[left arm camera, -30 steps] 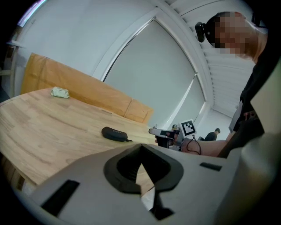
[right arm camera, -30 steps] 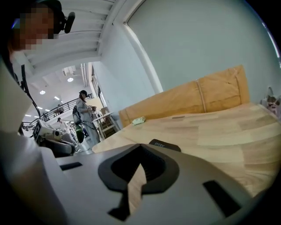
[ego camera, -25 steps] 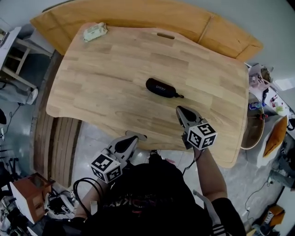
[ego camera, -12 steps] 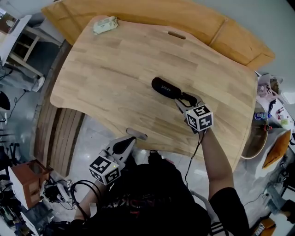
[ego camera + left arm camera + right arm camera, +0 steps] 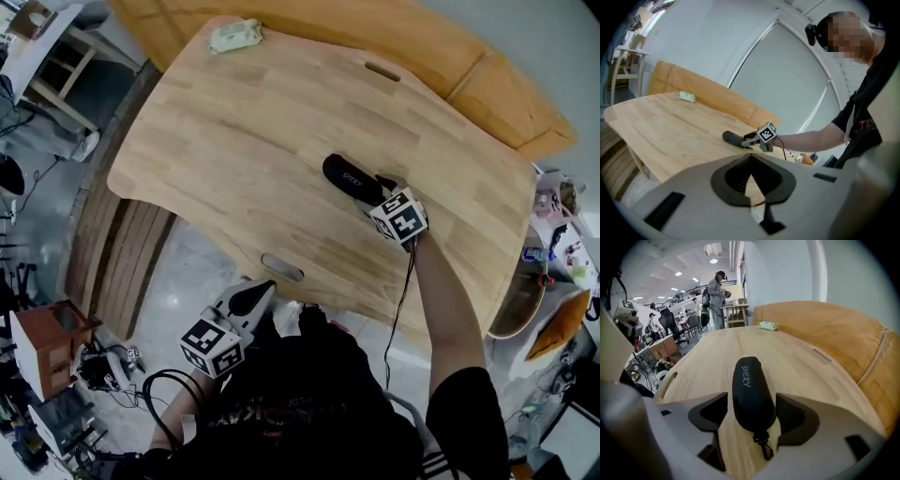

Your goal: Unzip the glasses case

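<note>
A black zipped glasses case (image 5: pixel 349 178) lies on the wooden table (image 5: pixel 234 159), right of the middle. My right gripper (image 5: pixel 380 190) is down at the case's right end, and its jaws are opening. In the right gripper view the case (image 5: pixel 751 385) lies between the two fingers (image 5: pixel 710 413) with a gap on each side, the pads off it. The zipper pull (image 5: pixel 761 442) hangs from the case's near end. My left gripper (image 5: pixel 265 285) is shut and holds nothing, off the table's near edge. From the left gripper view I see the case (image 5: pixel 732 138) and the right gripper (image 5: pixel 749 139) beyond my shut left gripper (image 5: pixel 750 165).
A small green and white packet (image 5: pixel 234 36) lies at the table's far left corner. Slots are cut near the front edge (image 5: pixel 281 268) and back edge (image 5: pixel 382 70). An orange bench (image 5: pixel 469 56) runs behind the table. People stand far off (image 5: pixel 716 291).
My right gripper has gone from the table's near edge forward and down to the case's end, and its jaws have opened around it. The left gripper has stayed put.
</note>
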`<action>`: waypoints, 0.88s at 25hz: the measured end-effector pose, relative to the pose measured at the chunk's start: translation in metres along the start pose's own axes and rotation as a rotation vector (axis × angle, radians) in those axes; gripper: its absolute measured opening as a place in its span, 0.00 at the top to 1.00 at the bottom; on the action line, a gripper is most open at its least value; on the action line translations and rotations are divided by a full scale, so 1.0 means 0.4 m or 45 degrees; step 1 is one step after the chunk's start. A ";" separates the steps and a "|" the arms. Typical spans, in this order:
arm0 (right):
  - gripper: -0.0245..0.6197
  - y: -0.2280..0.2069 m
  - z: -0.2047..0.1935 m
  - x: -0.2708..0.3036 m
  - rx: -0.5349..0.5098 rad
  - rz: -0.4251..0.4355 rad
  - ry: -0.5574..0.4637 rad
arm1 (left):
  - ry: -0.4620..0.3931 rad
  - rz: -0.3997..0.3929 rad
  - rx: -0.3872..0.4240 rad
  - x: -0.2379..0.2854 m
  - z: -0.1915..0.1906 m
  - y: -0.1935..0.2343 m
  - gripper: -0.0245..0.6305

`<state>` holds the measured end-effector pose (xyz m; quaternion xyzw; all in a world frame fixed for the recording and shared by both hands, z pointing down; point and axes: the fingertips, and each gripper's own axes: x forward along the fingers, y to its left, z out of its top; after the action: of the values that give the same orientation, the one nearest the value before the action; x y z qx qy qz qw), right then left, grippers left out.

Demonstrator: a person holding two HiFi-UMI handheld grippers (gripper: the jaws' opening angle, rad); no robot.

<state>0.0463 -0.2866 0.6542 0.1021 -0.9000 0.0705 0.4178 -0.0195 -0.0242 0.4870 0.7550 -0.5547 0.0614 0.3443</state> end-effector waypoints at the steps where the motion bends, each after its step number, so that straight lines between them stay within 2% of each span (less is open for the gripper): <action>1: 0.46 0.000 0.001 0.009 -0.020 0.009 0.017 | -0.002 0.012 -0.011 -0.006 -0.005 0.003 0.96; 7: 0.41 0.005 0.012 0.059 -0.110 0.041 0.083 | -0.005 0.070 -0.055 -0.033 -0.029 0.014 0.96; 15: 0.41 0.001 0.014 0.111 -0.167 0.057 0.145 | 0.000 0.113 -0.089 -0.056 -0.051 0.026 0.96; 22: 0.41 0.002 0.029 0.104 -0.182 0.058 0.130 | -0.002 0.110 -0.102 -0.059 -0.052 0.030 0.96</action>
<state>0.0114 -0.2935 0.6786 0.0479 -0.8823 0.0208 0.4678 -0.0329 0.0050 0.4968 0.7160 -0.5890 0.0536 0.3708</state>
